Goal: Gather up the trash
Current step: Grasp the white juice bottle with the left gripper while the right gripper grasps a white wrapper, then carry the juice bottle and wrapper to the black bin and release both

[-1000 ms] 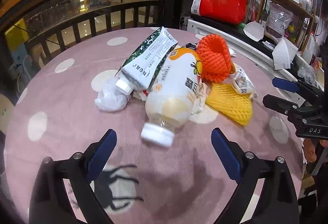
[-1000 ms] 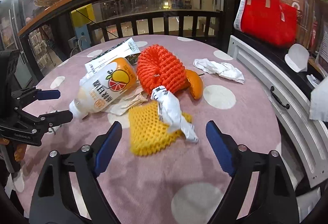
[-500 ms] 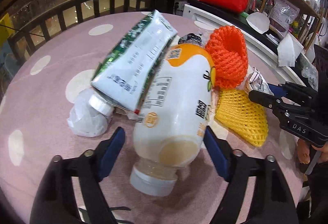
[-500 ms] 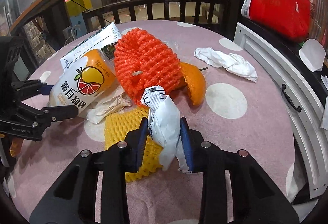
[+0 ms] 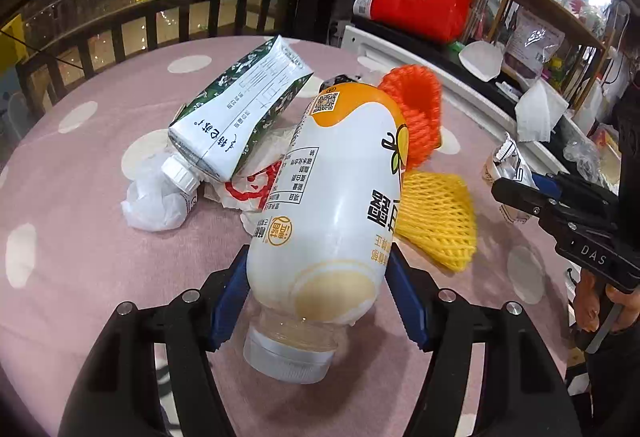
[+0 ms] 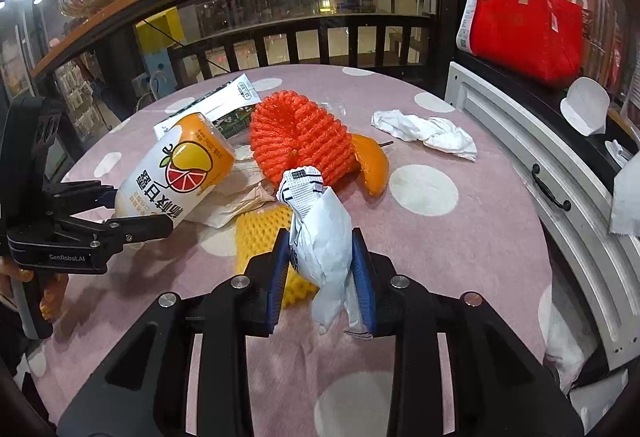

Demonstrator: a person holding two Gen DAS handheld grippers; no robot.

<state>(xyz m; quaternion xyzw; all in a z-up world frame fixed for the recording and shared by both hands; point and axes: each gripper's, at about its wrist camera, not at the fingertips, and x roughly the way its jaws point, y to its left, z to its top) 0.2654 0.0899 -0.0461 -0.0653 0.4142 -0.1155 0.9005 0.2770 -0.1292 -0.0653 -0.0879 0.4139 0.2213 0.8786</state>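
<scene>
A round table (image 5: 80, 249) in a pink cloth with white dots is carrying the litter heap. The left gripper (image 5: 318, 291) is clamping a white-and-orange plastic juice bottle (image 5: 340, 189), tilted beside a green-and-white carton (image 5: 240, 113). The right gripper (image 6: 322, 269) is squeezing a crumpled white paper wrapper (image 6: 320, 233) over yellow foam netting (image 6: 260, 233).

The yellow foam net (image 6: 260, 233) lies partly hidden behind the white wrapper (image 6: 324, 237). At three o'clock, a white sheet (image 6: 628, 197) is cut by the frame edge. The orange foam net (image 5: 420, 113) is blurred.
</scene>
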